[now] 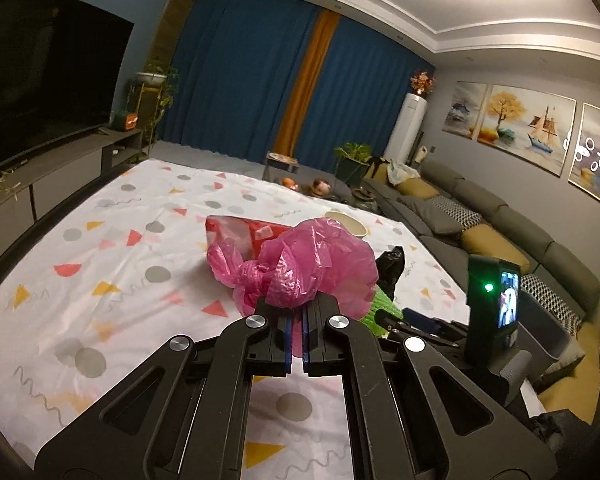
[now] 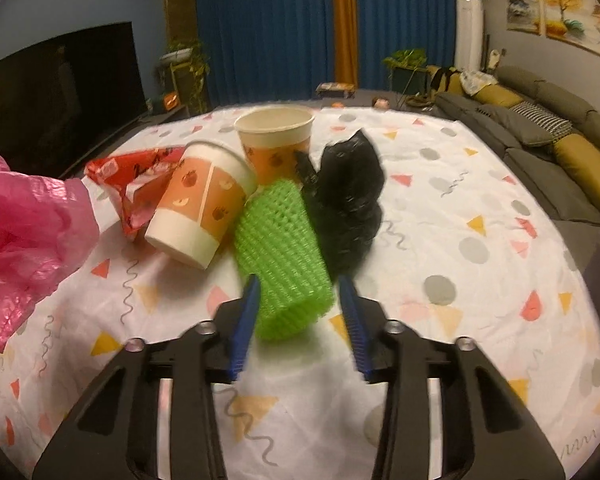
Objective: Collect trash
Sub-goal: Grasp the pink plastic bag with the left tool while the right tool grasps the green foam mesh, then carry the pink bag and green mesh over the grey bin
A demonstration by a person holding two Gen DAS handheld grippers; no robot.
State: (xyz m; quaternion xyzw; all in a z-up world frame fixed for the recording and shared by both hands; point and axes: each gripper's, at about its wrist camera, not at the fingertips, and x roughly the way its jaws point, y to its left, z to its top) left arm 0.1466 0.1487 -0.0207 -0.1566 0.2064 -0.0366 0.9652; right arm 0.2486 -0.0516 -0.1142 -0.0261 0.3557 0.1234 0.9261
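My left gripper [image 1: 296, 312] is shut on a crumpled pink plastic bag [image 1: 300, 268], held above the table; the bag also shows at the left of the right wrist view [image 2: 24, 236]. My right gripper [image 2: 300, 304] is open, its blue pads either side of a green foam net sleeve [image 2: 284, 256] lying on the table. Behind the sleeve lie a tipped paper cup [image 2: 200, 212], an upright paper cup [image 2: 276, 140], a crumpled black bag [image 2: 348, 196] and a red wrapper [image 2: 132, 180]. The red wrapper [image 1: 240, 232] and black bag [image 1: 392, 268] also show in the left wrist view.
The table wears a white cloth with coloured shapes [image 2: 460, 240]. A grey sofa [image 2: 548, 128] runs along the right. A TV [image 1: 40, 92] on a low cabinet stands at the left. A grey bin [image 1: 548, 336] sits by the table's right edge.
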